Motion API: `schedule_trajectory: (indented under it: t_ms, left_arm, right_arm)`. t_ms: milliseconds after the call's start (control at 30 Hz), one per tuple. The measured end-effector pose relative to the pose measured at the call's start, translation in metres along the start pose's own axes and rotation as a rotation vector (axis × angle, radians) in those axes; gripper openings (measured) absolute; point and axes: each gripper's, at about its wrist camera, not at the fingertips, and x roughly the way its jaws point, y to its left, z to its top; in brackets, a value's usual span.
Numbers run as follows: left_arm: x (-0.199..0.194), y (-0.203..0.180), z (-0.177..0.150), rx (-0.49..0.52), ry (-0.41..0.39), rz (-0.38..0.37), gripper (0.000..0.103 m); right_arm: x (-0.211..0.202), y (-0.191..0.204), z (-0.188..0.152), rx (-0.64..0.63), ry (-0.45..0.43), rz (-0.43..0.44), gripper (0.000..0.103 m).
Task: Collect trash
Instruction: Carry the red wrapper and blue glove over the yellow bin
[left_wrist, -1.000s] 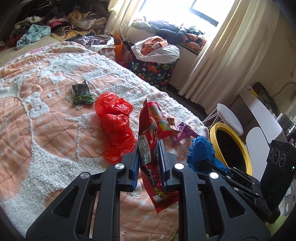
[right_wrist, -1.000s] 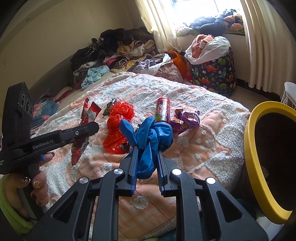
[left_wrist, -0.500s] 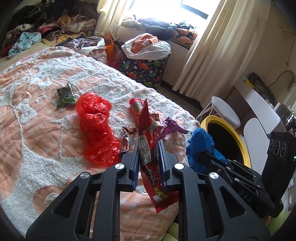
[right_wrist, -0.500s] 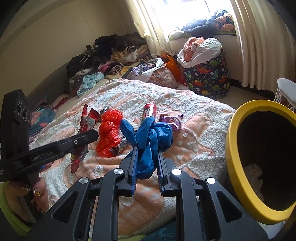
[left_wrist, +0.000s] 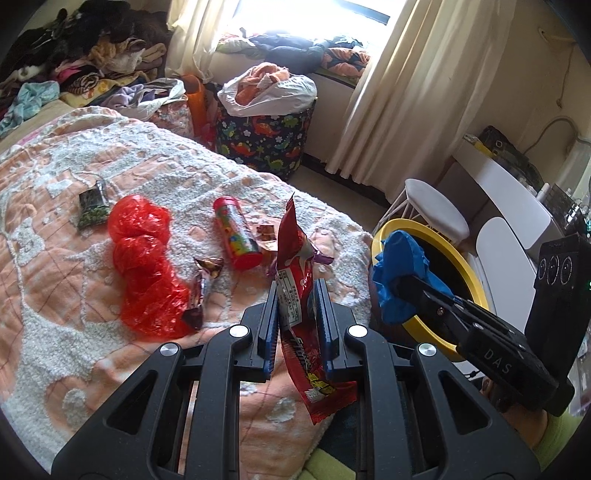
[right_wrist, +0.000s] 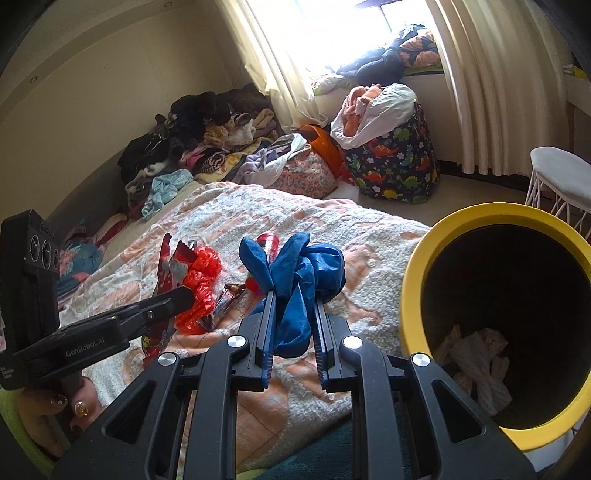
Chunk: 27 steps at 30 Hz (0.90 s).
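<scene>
Both loaded tools have drawn nearer the yellow bin (right_wrist: 413, 295).

Red snack wrapper (left_wrist: 300, 295): flat, upright on edge, pinched mid-length, clear of the bedspread. Blue plastic bag (right_wrist: 295, 280): crumpled, clamped, bunched lobes above the pads, at 9 o'clock of the yellow-rimmed bin (right_wrist: 410, 288); crumpled paper in the bin's bottom. On the bedspread: red plastic bag (left_wrist: 144, 266), red tube can (left_wrist: 236, 232) on its side, small foil wrappers at 3 o'clock of the bag.
</scene>
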Motion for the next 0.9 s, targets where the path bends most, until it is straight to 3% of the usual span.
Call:
schedule_trajectory:
  t_ms: [900]
  left_arm:
    - [0.023, -0.075, 0.009, 0.137, 0.011, -0.088, 0.013]
  right_arm:
    - [-0.038, -0.078, 0.019, 0.116, -0.123, -0.148, 0.017]
